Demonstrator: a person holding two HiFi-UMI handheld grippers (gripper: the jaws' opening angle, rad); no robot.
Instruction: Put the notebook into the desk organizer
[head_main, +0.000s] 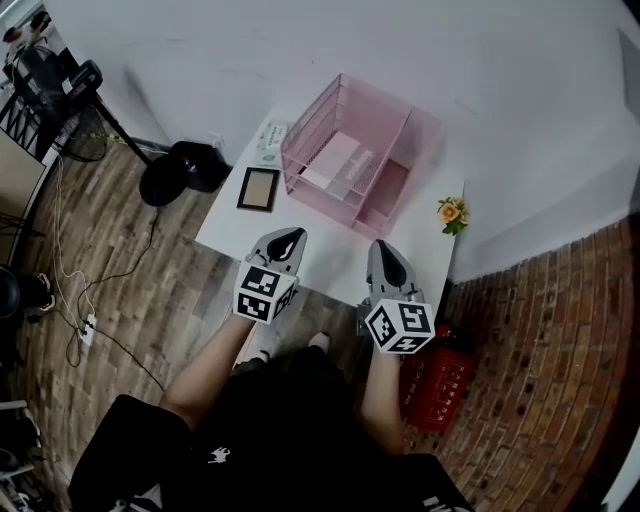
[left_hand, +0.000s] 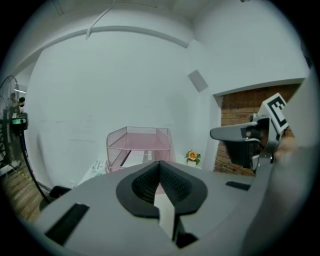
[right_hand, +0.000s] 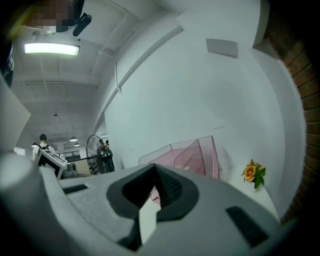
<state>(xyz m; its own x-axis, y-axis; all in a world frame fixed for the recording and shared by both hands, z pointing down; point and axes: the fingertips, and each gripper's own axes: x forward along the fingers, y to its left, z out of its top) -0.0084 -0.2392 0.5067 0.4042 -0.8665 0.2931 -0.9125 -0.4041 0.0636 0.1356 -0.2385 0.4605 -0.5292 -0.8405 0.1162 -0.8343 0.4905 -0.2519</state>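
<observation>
While the left gripper (head_main: 289, 237) is hanging above the near edge of the white table (head_main: 325, 255), its jaws are pressing together with nothing between them. The right gripper (head_main: 384, 248) is hanging just beside it, and its jaws are likewise meeting on nothing. Beyond both, the pink desk organizer (head_main: 335, 105) is standing toward the back of the table. The pale notebook (head_main: 335, 158) is lying flat inside its lower tray, well apart from either claw. A flat dark-framed rectangle (head_main: 258, 189) is lying left of the organizer. A small flower (head_main: 452, 212) is sitting by the right edge.
</observation>
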